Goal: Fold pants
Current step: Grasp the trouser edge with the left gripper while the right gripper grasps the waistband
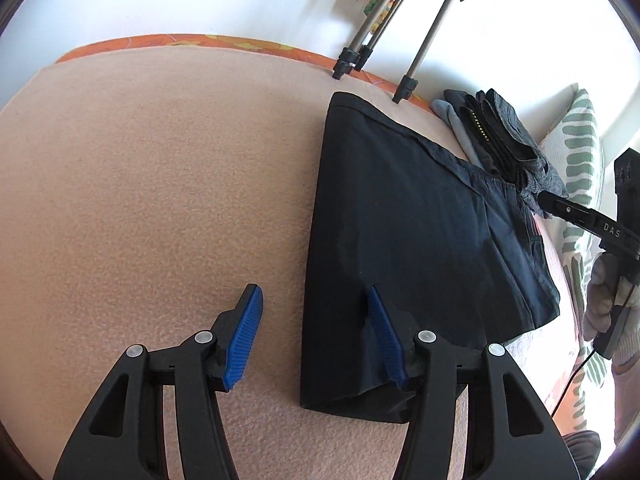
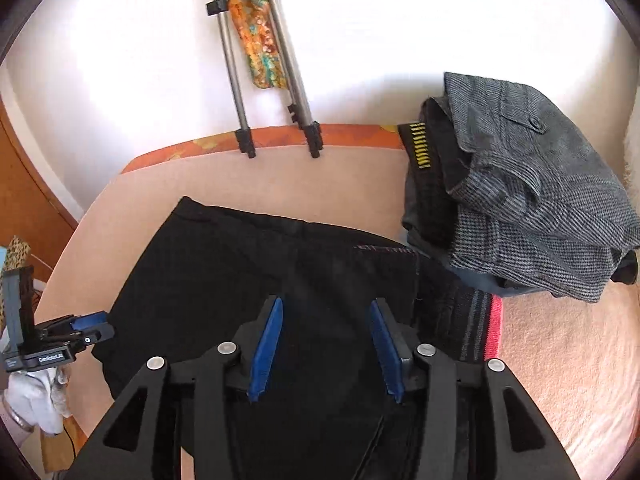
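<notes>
black pants (image 1: 400,240) lie flat and folded on the peach blanket (image 1: 160,200), filling the right half of the left wrist view and the lower centre of the right wrist view. left gripper (image 1: 316,336): jaws wide apart at the lower centre of the frame, one blue pad over bare blanket, the other at the pants' near left edge; nothing is clamped. right gripper (image 2: 326,352): jaws apart above the middle of the dark cloth, holding nothing; whether its pads touch the fabric cannot be told.

risks, as a judgement: with only one left pad over the cloth, a closing pinch may catch a single layer or only blanket, so a lift would peel the fold open. a drag by either gripper could skew the stacked layers. the pile of grey clothes (image 2: 520,208), at the right of the right wrist view, sits just beside the pants, perhaps touching them; a sweep that way could snag it.

unclear: the pants' near end is cut off behind the gripper bodies in the right wrist view; the black cloth hides its layers and seams, so the number of folds is uncertain. a striped band with a pink edge (image 2: 480,328) may belong to the pants or to another garment. tripod legs (image 2: 272,120) stand at the blanket's upper edge, their tops out of frame.
</notes>
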Demonstrator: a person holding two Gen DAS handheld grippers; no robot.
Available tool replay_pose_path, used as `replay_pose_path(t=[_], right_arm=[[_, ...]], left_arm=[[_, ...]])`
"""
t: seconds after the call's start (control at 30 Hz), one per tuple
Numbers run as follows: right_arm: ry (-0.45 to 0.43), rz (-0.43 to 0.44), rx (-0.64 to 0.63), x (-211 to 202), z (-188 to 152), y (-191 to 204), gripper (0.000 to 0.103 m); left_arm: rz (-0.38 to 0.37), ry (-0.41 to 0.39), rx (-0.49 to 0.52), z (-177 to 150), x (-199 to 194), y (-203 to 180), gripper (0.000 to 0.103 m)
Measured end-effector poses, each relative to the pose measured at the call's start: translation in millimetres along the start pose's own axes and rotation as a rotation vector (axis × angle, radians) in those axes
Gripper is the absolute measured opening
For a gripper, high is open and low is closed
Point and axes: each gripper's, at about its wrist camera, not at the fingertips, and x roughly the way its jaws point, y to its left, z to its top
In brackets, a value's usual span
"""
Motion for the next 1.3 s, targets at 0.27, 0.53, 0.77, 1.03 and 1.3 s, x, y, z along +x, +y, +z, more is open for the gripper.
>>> replay_pose_path(t=[0.27, 0.53, 0.77, 1.03, 1.3], right_arm=[[0.060, 0.102, -0.106, 30, 45, 100, 0.064], [0.221, 0.153, -0.112, 95, 66, 170, 0.064], [0.328, 0.066, -0.116, 140, 70, 200, 0.064], [0.437, -0.065, -0.205, 181, 67, 229, 0.065], [0.462, -0.097, -0.224, 187, 68, 223, 0.030]], left_arm=[[-0.085, -0.026, -0.101, 2, -2, 12, 0.047], [-0.131, -0.027, -0.074, -3, 2, 7, 0.028], [-0.164, -0.052, -0.092, -7, -2, 10, 0.025], [-0.182, -0.070, -0.053, -10, -9, 3, 0.022], [-0.104, -0.073, -0.004, -10, -12, -11, 0.035]])
